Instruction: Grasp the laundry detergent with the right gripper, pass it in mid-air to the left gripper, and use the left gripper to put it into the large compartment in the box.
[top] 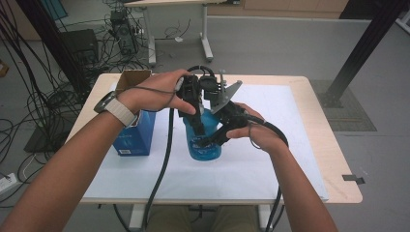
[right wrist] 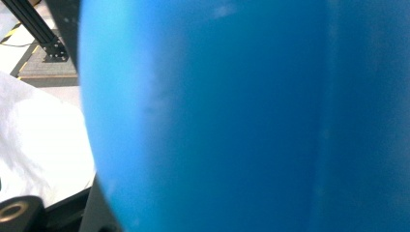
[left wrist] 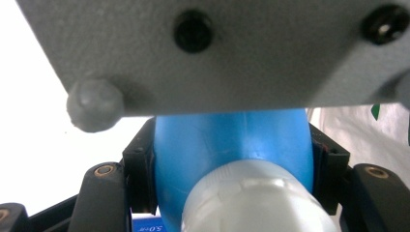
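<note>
The left tongs (top: 197,126) gripped the blue bottle (top: 205,140) near its top: in the left gripper view both black jaws pressed on the blue shoulder (left wrist: 232,140) from either side, with the white cap (left wrist: 256,198) poking toward the camera just below them. A grey plate (left wrist: 217,48) of the other gripper hung right over that grip.

The right tongs (top: 212,140) were clamped on the same bottle, lower on its body, coming in from the right side. Its own camera sat so close that the blue wall (right wrist: 241,116) was a blur; one black jaw (right wrist: 99,208) showed at the bottom edge against it.

The left hand (top: 154,94) reached in above and left of the bottle, the right hand (top: 256,128) just right of it, so the two tongs nearly met over the bottle. The bottle lay between them over the middle of the bench (top: 309,140); whether it rested on the white sheet (top: 270,169) or hung just above it could not be told.

Just left of the left tongs stood a blue box (top: 138,135), with an open cardboard box (top: 133,77) behind it. Black cables (top: 162,169) trailed from the grippers toward the near edge of the bench. Beyond the bench, on the floor, lay a tangle of wires (top: 48,96).
</note>
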Motion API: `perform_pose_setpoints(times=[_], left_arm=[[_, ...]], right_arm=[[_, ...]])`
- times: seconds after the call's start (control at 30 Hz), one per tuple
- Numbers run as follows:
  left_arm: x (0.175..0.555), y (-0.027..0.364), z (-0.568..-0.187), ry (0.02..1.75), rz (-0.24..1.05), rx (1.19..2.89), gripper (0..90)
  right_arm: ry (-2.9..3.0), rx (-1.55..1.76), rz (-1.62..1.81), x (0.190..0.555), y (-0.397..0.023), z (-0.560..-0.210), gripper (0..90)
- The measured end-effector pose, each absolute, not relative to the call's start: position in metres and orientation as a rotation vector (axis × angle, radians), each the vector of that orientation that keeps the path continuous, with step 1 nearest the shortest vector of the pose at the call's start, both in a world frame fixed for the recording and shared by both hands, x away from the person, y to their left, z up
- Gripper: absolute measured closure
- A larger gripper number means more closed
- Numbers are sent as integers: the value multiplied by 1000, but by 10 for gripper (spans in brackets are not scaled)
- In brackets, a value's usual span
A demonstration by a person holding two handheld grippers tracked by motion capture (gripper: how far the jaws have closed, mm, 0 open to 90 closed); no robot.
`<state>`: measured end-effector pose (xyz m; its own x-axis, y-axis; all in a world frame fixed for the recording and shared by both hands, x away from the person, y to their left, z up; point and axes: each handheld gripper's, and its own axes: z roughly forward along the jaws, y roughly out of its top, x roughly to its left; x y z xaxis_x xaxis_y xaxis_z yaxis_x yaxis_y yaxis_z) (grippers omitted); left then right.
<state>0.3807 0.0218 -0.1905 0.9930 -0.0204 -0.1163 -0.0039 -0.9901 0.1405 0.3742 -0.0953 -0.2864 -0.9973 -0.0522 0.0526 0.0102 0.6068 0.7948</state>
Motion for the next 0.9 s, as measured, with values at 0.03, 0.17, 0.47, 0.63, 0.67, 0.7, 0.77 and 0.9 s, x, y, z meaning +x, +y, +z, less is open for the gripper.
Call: perform_pose_setpoints(times=[0.03,0.17,0.47,0.63,0.67,0.7,0.77,0.9], left_arm=[[380,22,-191,-13,-173,2988,375],[380,23,-190,-14,-173,2990,375],[379,23,-190,-11,-171,2991,375],[379,23,-190,-13,-169,2987,375],[380,23,-190,-18,-166,2987,375],[379,22,-190,-14,-168,2986,375],[380,22,-190,-12,-169,2988,375],[380,22,-191,-9,-172,2990,375]], right_arm=[[-2751,29,-1358,374,-95,-286,434],[-2750,5,-1341,372,-94,-285,434],[-2759,42,-1353,373,-94,-285,434],[-2760,41,-1351,374,-95,-285,433],[-2761,48,-1354,374,-95,-285,433],[-2759,41,-1352,374,-95,-285,433],[-2755,15,-1341,372,-95,-284,433],[-2758,42,-1354,374,-95,-286,433]])
